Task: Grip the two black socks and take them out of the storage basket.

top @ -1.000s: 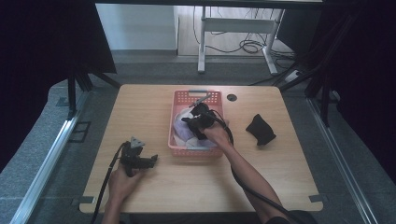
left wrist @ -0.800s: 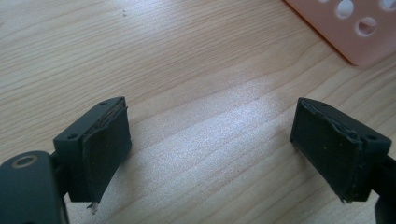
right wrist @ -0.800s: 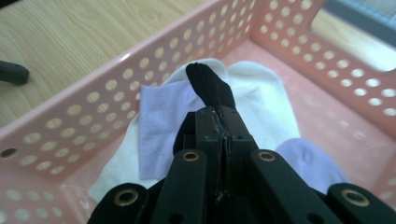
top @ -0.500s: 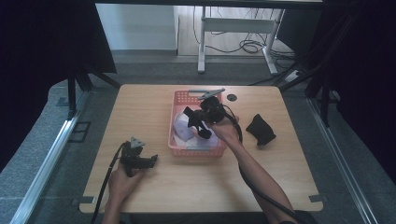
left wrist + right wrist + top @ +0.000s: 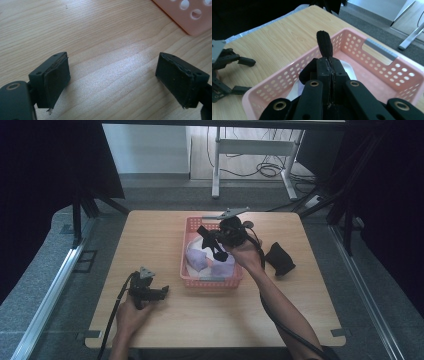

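The tabletop lies mostly bare around me: open wood along the near edge and the whole left half, and a narrower strip on the right where a black cloth bundle sits just beside the pink basket. The basket stands at the middle toward the far edge, with pale and lilac cloths heaped inside it.

My right arm reaches in from the bottom right, forearm angled up across the tabletop, holding the right gripper above the basket's far half, well off the cloths. Its fingers are pressed fully together on a black sock, which stands up out of the pinch in the right gripper view and hangs clear over the basket in the high view.

My left hand rests near the front left edge. The left gripper lies low and level there, fingers spread wide over bare wood, gripping nothing, with the basket's corner close ahead.
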`<state>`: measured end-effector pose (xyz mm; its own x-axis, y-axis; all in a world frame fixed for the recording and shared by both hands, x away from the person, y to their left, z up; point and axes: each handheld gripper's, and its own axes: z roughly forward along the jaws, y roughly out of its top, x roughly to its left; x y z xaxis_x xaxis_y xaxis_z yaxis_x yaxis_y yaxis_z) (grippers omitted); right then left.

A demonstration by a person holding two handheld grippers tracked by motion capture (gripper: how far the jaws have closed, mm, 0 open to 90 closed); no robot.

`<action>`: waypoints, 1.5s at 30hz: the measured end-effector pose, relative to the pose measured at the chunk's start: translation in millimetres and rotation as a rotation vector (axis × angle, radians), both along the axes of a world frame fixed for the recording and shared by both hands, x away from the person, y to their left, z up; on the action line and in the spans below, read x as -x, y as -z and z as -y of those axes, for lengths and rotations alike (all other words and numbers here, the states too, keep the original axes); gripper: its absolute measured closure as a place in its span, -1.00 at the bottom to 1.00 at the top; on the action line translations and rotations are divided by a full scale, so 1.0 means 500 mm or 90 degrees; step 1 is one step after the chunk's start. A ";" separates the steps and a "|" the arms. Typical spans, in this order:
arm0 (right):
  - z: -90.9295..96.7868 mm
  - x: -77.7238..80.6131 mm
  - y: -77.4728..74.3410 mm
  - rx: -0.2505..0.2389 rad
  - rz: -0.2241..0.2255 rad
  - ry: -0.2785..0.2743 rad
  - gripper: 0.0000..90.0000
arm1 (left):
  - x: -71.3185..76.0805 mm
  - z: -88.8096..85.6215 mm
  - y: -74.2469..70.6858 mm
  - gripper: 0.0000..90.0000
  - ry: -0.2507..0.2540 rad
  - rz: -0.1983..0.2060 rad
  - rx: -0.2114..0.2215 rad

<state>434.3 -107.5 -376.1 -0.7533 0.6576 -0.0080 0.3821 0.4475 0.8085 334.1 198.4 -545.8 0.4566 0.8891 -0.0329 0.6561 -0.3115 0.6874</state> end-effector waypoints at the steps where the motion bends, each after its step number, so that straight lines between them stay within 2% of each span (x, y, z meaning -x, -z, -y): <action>1: 0.002 0.002 -0.006 -0.002 0.002 -0.001 0.96 | 0.000 0.000 0.000 -0.74 0.000 0.000 0.000; 8: 0.028 0.008 -0.035 -0.025 0.019 0.008 0.96 | 0.000 0.000 0.000 -0.74 0.000 0.000 0.000; 15: 0.066 0.011 -0.063 -0.041 0.036 0.032 0.96 | 0.000 0.000 0.000 -0.74 0.000 -0.001 0.000; 26: 0.133 0.013 -0.082 -0.042 0.051 0.075 0.96 | 0.000 0.000 0.000 -0.74 0.000 0.000 0.000; 35: 0.211 0.010 -0.068 -0.028 0.049 0.127 0.95 | 0.000 0.000 0.000 -0.74 0.000 0.000 0.001; 45: 0.311 0.019 -0.011 -0.029 0.016 0.190 0.95 | 0.000 -0.001 -0.001 -0.74 0.003 -0.002 -0.003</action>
<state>424.8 -262.9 -370.8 -0.5272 0.8497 0.0101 0.4707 0.2821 0.8360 334.1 198.8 -545.5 0.4607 0.8870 -0.0299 0.6564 -0.3179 0.6842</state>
